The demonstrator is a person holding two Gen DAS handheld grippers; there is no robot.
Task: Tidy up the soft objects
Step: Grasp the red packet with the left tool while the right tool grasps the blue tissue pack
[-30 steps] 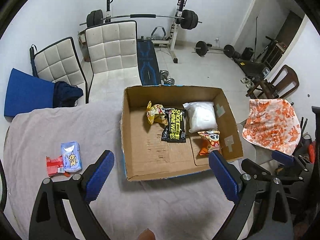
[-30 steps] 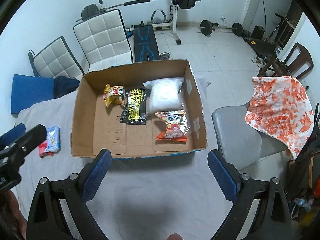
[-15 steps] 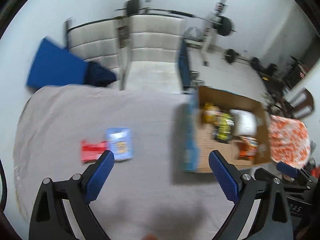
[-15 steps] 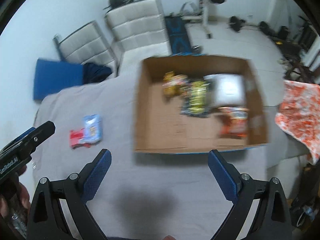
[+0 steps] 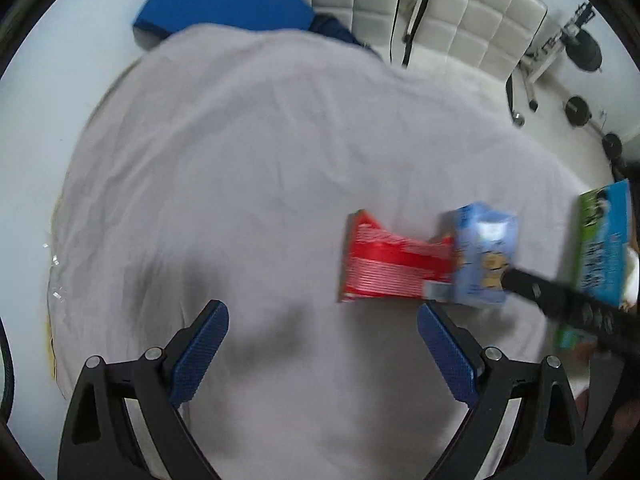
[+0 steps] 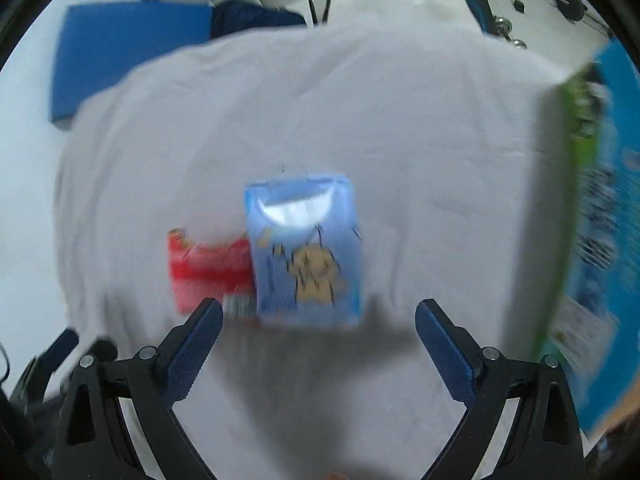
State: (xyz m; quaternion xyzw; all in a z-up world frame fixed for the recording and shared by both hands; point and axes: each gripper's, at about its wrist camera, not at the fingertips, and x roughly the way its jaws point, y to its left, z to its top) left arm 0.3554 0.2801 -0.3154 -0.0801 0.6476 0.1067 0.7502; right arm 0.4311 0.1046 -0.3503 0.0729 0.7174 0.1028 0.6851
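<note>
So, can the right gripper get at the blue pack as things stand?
Probably yes. The right gripper is open, and the blue pack lies just ahead of it on the grey cloth. The red packet touches the pack's left side and may get nudged.

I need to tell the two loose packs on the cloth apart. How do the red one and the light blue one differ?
The red pack is flat and striped; the light blue pack is puffier and carries a tan cartoon figure. The light blue pack looks larger and overlaps the red pack's edge. The light blue pack sits centred ahead of the open right hand-held gripper; the red pack lies off to its left. Both are soft and rest on the grey cloth.
</note>
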